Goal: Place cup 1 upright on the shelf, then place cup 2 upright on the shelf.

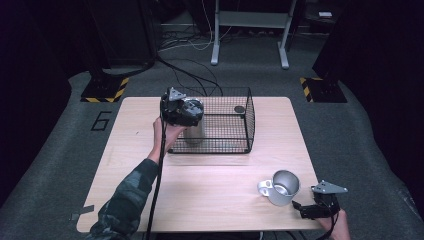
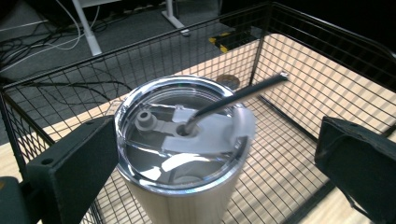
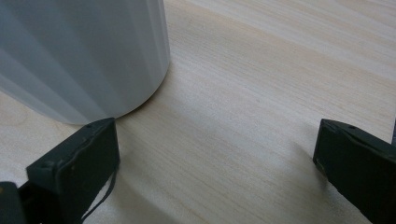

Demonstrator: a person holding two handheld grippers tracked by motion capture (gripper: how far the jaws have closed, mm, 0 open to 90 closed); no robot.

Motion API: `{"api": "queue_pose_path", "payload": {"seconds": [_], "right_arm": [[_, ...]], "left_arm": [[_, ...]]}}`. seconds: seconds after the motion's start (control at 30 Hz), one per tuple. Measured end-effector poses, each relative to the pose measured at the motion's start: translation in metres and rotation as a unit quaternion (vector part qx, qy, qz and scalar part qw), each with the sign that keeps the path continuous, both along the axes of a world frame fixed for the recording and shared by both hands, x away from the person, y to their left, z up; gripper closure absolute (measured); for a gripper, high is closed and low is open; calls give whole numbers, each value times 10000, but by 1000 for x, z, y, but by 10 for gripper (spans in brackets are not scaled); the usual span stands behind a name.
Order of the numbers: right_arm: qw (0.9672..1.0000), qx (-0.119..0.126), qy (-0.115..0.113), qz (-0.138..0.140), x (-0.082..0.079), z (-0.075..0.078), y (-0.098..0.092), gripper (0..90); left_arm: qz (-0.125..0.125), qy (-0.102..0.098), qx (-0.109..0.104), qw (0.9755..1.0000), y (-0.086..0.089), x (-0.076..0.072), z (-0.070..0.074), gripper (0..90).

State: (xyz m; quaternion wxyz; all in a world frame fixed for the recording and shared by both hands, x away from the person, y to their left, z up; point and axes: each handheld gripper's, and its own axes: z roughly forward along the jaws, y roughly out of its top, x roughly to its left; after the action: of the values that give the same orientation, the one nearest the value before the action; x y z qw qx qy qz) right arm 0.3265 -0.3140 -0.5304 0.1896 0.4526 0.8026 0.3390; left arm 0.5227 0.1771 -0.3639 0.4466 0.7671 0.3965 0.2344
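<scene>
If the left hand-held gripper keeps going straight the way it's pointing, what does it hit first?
Probably the tumbler in the wire basket: its lid sits between the open jaws of the left hand-held gripper, near the left one. Depth is uncertain.

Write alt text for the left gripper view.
A steel tumbler with a clear lid and a straw stands inside a black wire basket on a wooden table. The left gripper, jaws open, flanks it on both sides.

My left gripper [image 1: 181, 111]: black housing, grey 3-cornered top plate, black trailing cable. My right gripper [image 1: 311, 207]: same build. Each carries 2 matte black blocky jaws with screw holes. Left sleeve: green camouflage fabric [image 1: 125, 197].
</scene>
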Motion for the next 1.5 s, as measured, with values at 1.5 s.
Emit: {"api": "queue_pose_path", "payload": {"seconds": [1.5], "right_arm": [[10000, 4, -48, -41, 1, 0, 0, 0]], "left_arm": [[-255, 354, 247, 9987, 69, -96, -64, 0]]}}
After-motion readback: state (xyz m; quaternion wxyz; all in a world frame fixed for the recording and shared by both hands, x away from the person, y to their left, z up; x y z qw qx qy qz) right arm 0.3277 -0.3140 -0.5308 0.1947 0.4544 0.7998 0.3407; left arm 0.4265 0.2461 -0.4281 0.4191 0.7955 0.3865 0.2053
